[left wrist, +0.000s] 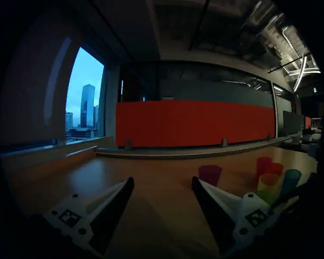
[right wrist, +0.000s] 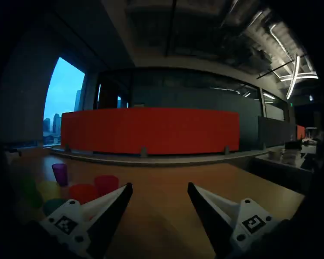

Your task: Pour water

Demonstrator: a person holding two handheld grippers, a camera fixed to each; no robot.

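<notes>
Two grippers, and neither has anything in it. Left gripper view first, going left to right: a window with towers outside, then a long red partition running along the far edge of the wooden table. The left gripper hangs low over the tabletop with its fingers spread wide, just bare wood between them. Right past its right finger sits a purple cup, upright. Further right is the rest of the bunch, packed close: two red cups at the back, with a yellow cup and a teal cup in front of them. Something green sits low down, partly hidden by the finger. Can't tell whether any of them has water in it, it's way too dim.

Right gripper view: the cups sit on the left side, purple cup at the back, the red ones nearest the gripper's left finger, the yellow and greenish ones off at the dark edge. The right gripper is gaping wide over bare table too, touching none of them. Off to the right is another desk with clutter too small to make out, and strip lights on the ceiling above it.
</notes>
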